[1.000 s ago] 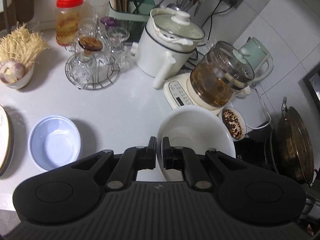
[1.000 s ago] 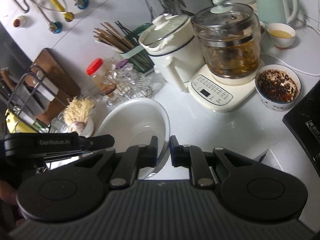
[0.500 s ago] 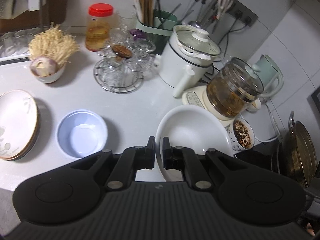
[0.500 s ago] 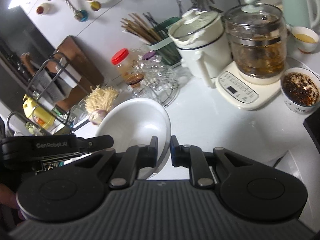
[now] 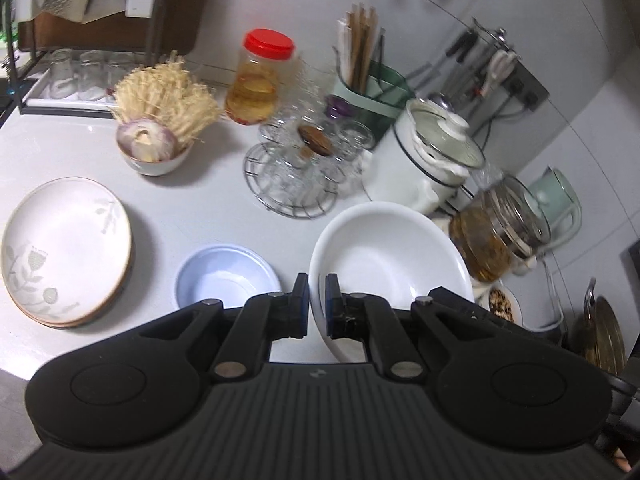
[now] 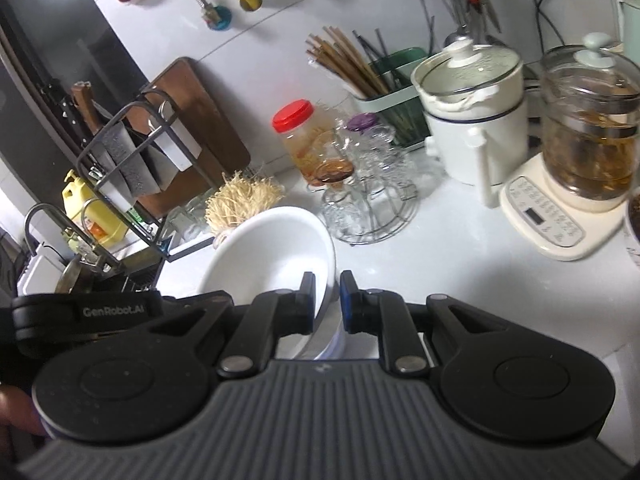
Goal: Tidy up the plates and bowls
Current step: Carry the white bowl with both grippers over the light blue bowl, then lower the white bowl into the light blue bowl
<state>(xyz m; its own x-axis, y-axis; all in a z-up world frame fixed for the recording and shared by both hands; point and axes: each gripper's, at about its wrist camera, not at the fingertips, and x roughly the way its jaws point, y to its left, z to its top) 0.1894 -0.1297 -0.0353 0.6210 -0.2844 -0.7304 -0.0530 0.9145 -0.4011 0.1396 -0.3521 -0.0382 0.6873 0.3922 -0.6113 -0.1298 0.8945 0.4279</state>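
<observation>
A: Colours? Large bowl (image 5: 390, 256) plain white; small bowl (image 5: 226, 276) pale blue, near the bench's (image 5: 192, 208) front edge.
B: Plate stack (image 5: 64, 246) at left edge: cream, grey-green leaf print, brown rim. Jar (image 5: 260, 76): red lid, amber contents. Bench white.

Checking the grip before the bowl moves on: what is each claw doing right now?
Left claw: closed on the near rim of the large white bowl.
Right claw: closed on the same bowl's opposite rim.
</observation>
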